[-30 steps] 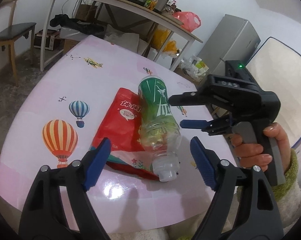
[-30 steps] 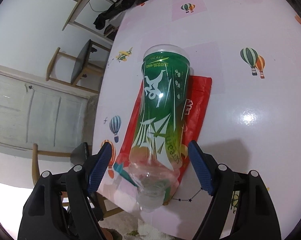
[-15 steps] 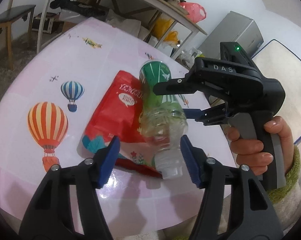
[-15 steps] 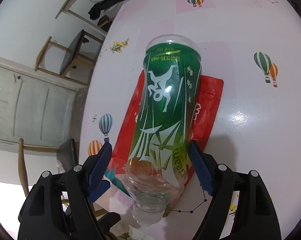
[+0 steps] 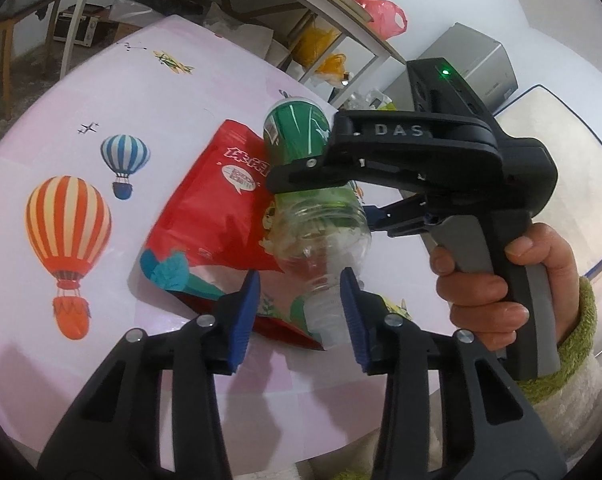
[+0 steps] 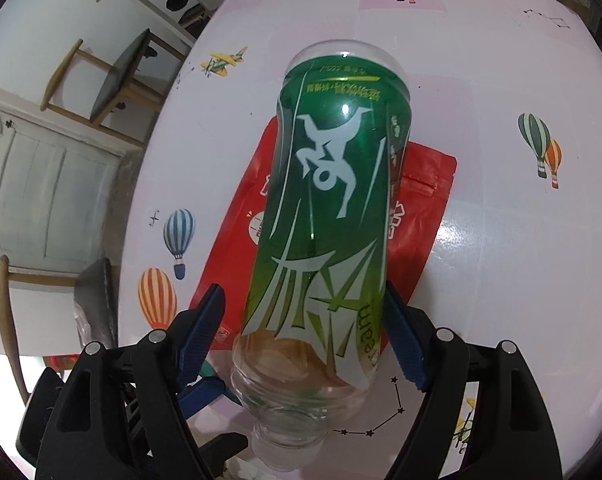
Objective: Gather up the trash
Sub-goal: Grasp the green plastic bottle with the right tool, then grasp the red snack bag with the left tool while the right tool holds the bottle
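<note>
Trash lies in a small heap on the pink balloon-printed worktop (image 5: 101, 92): a clear plastic bottle with a green printed sleeve (image 6: 333, 216) rests on its side on top of a flat red foil snack pouch (image 5: 217, 216), its uncapped neck toward the near edge.

Both tools are converging on the bottle, so the step in hand looks like the first pick-up. The left gripper (image 5: 299, 314) has its blue-padded jaws closing around the neck; the neck sits between them, the right pad appears to be at or just off the plastic, and a gap shows at the left pad, so no squeeze is made yet. The right gripper (image 6: 305, 336), held in a hand (image 5: 501, 280) with a green knitted cuff, straddles the sleeved body from above with jaws wide; the pads stand just beside the bottle's flanks and do not seem to press.

Next, one tool probably needs to finish closing and lift without dragging the pouch along (the empty bottle will likely flex and roll if pinched off-centre). The pouch would then be free to take.

No bin or bag for the trash is in either view. The right tool's body hides the bottle's middle in the left view, and the bottle covers much of the pouch. Items on the shelf behind are too small to identify.
</note>
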